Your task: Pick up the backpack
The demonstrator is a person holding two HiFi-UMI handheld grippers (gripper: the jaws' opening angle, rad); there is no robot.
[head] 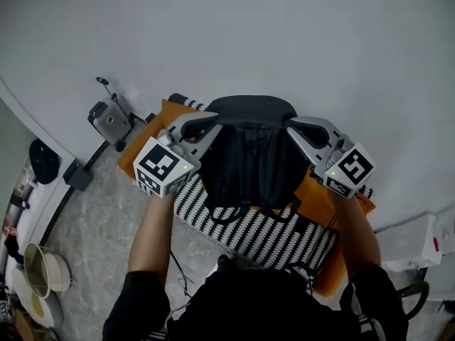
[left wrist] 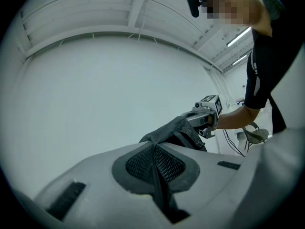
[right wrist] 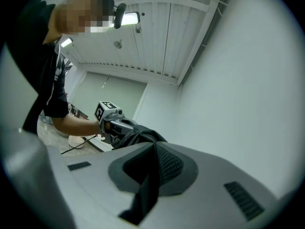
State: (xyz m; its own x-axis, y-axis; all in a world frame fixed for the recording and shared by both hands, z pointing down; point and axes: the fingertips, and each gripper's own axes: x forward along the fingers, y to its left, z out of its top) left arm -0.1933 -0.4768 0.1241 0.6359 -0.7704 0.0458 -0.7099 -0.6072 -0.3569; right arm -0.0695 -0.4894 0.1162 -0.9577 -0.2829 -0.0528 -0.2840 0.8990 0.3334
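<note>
Holding the backpack (head: 250, 158) from two sides, we keep it stretched between the left gripper (head: 212, 124) and the right gripper (head: 294, 126). Each one takes an upper corner, so that the bag hangs flat and does not fold or swing. The bag hangs over the striped cloth (head: 263, 236), and its loose straps dangle above the far part of that cloth. We judge that it is already clear of the cloth, though the head view alone does not prove the gap.

Both pairs of jaws are pressed nearly together, each pinching a thin fold of the black fabric. This pinch appears only in the two gripper views, where the fold runs down between the pads. The head view gives instead the whole outline of the bag and its place over the cloth.
</note>
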